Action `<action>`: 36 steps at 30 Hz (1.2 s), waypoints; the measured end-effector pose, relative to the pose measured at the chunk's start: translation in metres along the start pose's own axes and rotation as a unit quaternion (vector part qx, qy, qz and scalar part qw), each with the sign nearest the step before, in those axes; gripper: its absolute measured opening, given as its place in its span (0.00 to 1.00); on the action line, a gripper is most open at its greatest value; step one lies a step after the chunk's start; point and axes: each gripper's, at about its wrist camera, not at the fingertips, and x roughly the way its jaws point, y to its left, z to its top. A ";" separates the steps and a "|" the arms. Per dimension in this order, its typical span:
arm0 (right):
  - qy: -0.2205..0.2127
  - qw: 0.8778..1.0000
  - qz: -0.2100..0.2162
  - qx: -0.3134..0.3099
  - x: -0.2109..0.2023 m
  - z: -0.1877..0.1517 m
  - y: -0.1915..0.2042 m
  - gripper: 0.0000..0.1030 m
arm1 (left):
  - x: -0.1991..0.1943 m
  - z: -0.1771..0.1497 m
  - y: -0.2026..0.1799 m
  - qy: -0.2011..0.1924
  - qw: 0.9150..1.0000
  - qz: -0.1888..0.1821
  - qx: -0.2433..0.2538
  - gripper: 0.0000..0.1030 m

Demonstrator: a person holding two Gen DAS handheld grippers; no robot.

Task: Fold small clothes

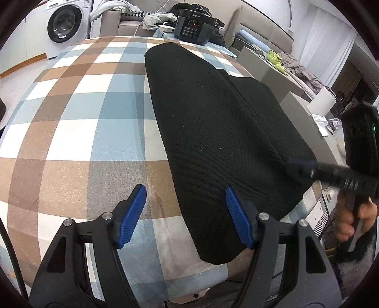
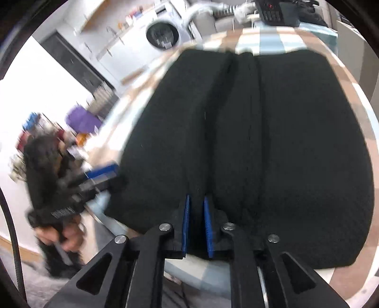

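Observation:
A black knit garment (image 1: 213,123) lies flat on the checked tablecloth (image 1: 78,123), running from the near edge toward the far side. My left gripper (image 1: 186,196) is open just above the garment's near left corner, one blue pad over the cloth and one over the garment. My right gripper (image 2: 196,201) is nearly closed on a raised ridge of the black garment (image 2: 296,147) at its near edge. The right gripper also shows in the left wrist view (image 1: 300,167), blurred, at the garment's right side.
A black multicooker (image 1: 193,26) stands at the far edge of the table. A washing machine (image 1: 65,24) stands beyond the table on the left. A sofa with clothes (image 1: 151,19) is behind. A grey table with clutter (image 1: 296,78) is on the right.

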 end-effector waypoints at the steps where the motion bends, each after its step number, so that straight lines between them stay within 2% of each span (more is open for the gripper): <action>1: -0.017 1.000 0.002 0.007 -0.003 0.005 -0.005 0.39 | 0.000 0.000 0.001 0.000 1.000 -0.002 -0.002 0.65; 2: -0.028 0.999 -0.003 0.020 -0.003 0.011 -0.011 0.45 | 0.000 0.001 0.002 0.001 1.000 -0.003 -0.004 0.65; 6: -0.028 0.998 -0.009 0.048 0.013 0.024 -0.034 0.45 | 0.000 0.002 0.002 0.001 1.000 -0.001 -0.002 0.65; 9: -0.001 0.997 0.042 0.064 0.032 0.030 -0.047 0.45 | 0.000 0.003 0.003 0.001 1.000 -0.002 -0.001 0.65; 12: -0.003 0.993 0.097 0.074 0.044 0.041 -0.049 0.45 | 0.002 0.005 0.004 0.003 1.000 -0.004 -0.005 0.65; 14: -0.001 0.992 0.109 0.062 0.051 0.048 -0.042 0.45 | 0.002 0.006 0.004 0.002 1.000 -0.003 -0.004 0.65; 19: 0.007 0.997 0.077 0.012 0.071 0.062 -0.025 0.45 | 0.004 0.010 0.004 0.002 1.000 -0.002 -0.003 0.65; 21: 0.001 0.999 0.048 -0.006 0.076 0.063 -0.017 0.31 | 0.003 0.010 0.005 0.001 1.000 -0.001 -0.004 0.65; 22: 0.001 0.999 0.034 -0.013 0.075 0.062 -0.018 0.17 | 0.002 0.011 0.006 -0.001 1.000 -0.001 -0.005 0.65; 23: -0.001 0.999 0.035 -0.020 0.074 0.060 -0.015 0.09 | 0.001 0.011 0.006 -0.002 1.000 -0.001 -0.006 0.65; 26: -0.028 0.998 0.008 -0.057 0.059 0.062 0.007 0.07 | -0.003 0.014 0.006 -0.005 1.000 -0.001 -0.010 0.65; 29: -0.078 0.993 -0.017 -0.083 0.015 0.062 0.028 0.06 | -0.014 0.018 0.001 -0.016 1.000 -0.014 -0.006 0.65; 31: -0.106 0.988 -0.069 -0.084 -0.014 0.061 0.028 0.06 | -0.018 0.021 -0.005 -0.023 1.000 -0.017 0.002 0.65; 32: -0.111 0.984 -0.114 -0.085 -0.021 0.058 0.024 0.06 | -0.018 0.023 -0.009 -0.025 0.999 -0.019 0.008 0.65; 33: -0.100 0.981 -0.148 -0.075 -0.022 0.053 0.013 0.06 | -0.016 0.024 -0.011 -0.024 0.999 -0.021 0.010 0.65; 35: -0.072 0.984 -0.163 -0.030 -0.015 0.046 -0.019 0.06 | -0.007 0.026 -0.015 -0.014 1.000 -0.023 0.008 0.65; 36: -0.056 0.986 -0.157 -0.004 -0.009 0.042 -0.036 0.07 | -0.004 0.025 -0.017 -0.010 1.000 -0.025 0.007 0.65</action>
